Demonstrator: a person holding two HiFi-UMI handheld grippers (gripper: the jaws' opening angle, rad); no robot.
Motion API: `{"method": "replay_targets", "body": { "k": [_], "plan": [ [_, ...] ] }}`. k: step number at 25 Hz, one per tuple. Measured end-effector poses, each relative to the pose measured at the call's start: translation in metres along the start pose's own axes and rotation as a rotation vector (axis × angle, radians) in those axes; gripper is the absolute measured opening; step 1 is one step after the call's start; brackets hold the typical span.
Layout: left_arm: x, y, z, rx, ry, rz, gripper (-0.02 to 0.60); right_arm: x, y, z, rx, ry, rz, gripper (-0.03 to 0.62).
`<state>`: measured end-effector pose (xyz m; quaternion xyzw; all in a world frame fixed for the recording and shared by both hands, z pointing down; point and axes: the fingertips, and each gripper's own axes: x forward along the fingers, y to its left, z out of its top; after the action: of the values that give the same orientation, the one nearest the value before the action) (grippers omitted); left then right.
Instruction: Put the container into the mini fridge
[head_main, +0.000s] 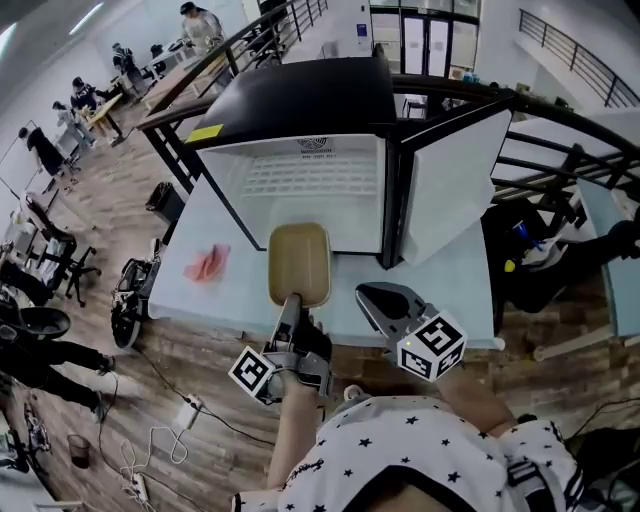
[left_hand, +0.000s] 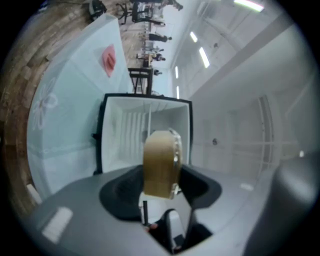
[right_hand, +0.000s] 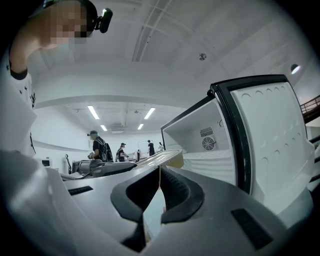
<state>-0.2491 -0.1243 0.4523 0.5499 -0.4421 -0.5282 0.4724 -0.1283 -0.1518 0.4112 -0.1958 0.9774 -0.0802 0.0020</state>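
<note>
Just in front of the open mini fridge (head_main: 318, 175), I see the tan container (head_main: 299, 262) gripped at its near end by my left gripper (head_main: 291, 300), not yet inside, while my right gripper (head_main: 383, 298) beside it is closed and empty.

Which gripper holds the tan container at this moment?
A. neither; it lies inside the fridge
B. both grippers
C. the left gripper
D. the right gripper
C: the left gripper is clamped on the near edge of the container, while the right gripper is beside it, shut on nothing.
</note>
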Motion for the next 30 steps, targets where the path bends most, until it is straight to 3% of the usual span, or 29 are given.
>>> {"method": "replay_targets", "body": {
  "k": [15, 23, 30],
  "plan": [
    [0.081, 0.006, 0.030, -0.056, 0.177, -0.016, 0.218, 0.025, -0.034, -0.007, 0.010, -0.001, -0.202, 0.023],
    [0.121, 0.001, 0.037, -0.053, 0.184, -0.018, 0.219, 0.033, -0.045, -0.011, -0.005, 0.055, -0.211, 0.022],
    [0.149, 0.010, 0.041, -0.066, 0.179, 0.005, 0.219, 0.058, -0.063, -0.007, -0.011, 0.050, -0.153, 0.023]
  ]
}}
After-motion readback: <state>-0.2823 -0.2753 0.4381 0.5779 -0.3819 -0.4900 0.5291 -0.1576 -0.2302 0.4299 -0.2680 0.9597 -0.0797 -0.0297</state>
